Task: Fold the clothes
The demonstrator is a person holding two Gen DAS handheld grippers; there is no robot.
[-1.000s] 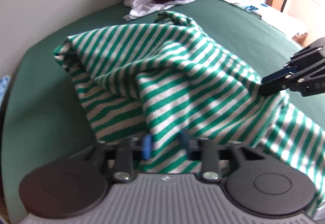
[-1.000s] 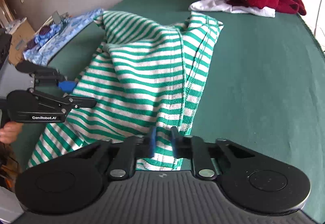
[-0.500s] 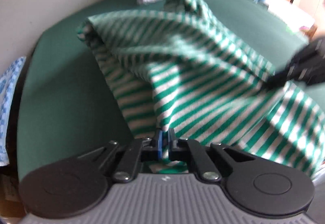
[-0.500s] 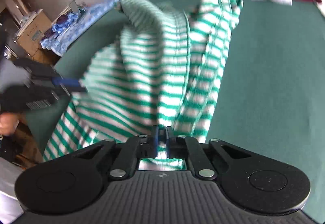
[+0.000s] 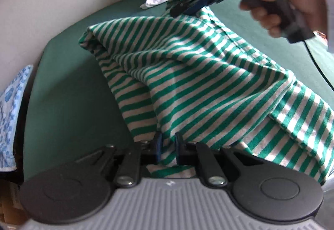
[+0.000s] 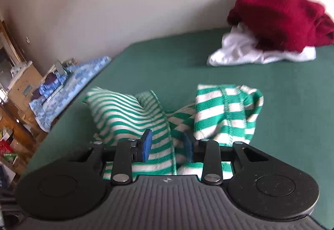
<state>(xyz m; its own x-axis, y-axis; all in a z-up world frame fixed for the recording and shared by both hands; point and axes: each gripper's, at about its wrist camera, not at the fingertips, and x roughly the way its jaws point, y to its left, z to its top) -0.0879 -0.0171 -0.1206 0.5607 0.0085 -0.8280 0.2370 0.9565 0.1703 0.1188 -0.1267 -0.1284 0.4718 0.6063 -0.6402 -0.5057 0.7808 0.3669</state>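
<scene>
On green cloth-covered tabletop [image 5: 68, 92], far left, blue-patterned cloth [image 5: 9, 109] hangs by the edge. My left tool [image 5: 167, 147] is clamped on the green-and-white striped knit garment [image 5: 208, 84], w/ fabric bunched btwn its blue pads. Garment lies heaped mid-tabletop. My right tool [image 6: 168, 146] has pads apart, garment lying loose btwn them. Dark red sweater [image 6: 279, 23] sits on white cloth [image 6: 246, 52], far right rear.
</scene>
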